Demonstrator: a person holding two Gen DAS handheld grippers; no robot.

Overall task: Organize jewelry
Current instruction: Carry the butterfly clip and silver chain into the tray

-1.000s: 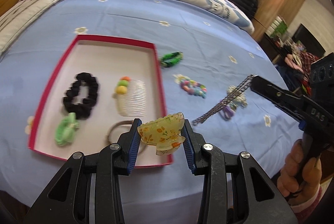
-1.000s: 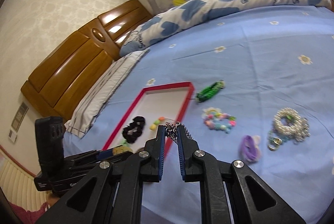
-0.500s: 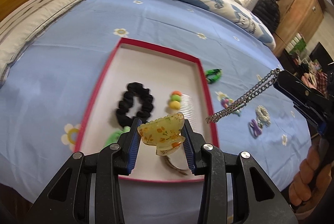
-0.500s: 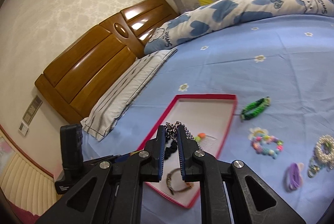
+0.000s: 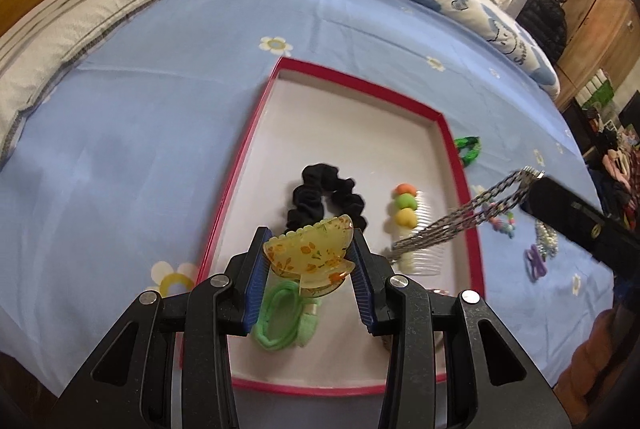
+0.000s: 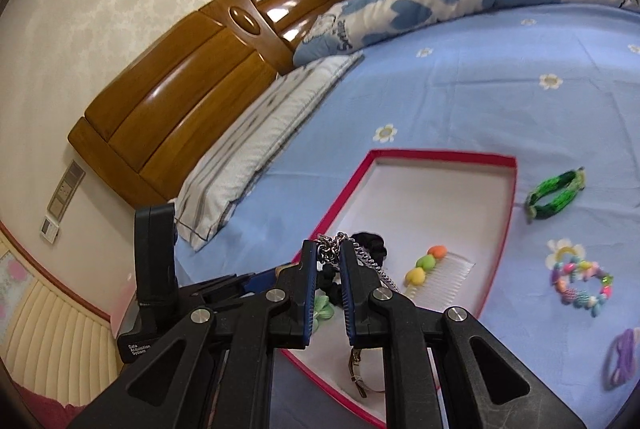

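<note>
My left gripper (image 5: 309, 261) is shut on a yellow floral hair claw (image 5: 310, 256) above the near end of the red-rimmed white tray (image 5: 362, 87). My right gripper (image 6: 332, 261) is shut on a silver chain (image 6: 332, 243); in the left wrist view the chain (image 5: 452, 225) hangs down over the tray's right side. In the tray lie a black scrunchie (image 5: 324, 195), a comb with coloured balls (image 5: 406, 209), a green hair tie (image 5: 284, 321) and a brown band (image 6: 360, 373).
On the blue bedsheet right of the tray lie a green bracelet (image 6: 554, 195), a colourful bead bracelet (image 6: 578, 283), a purple band (image 6: 622, 357) and a pearl piece (image 5: 546, 239). Pillows (image 6: 264, 145) and a wooden headboard (image 6: 200, 81) stand to the left.
Both grippers have moved left over the tray. The chain now hangs above the tray's right part instead of over the sheet. The claw stays gripped.
</note>
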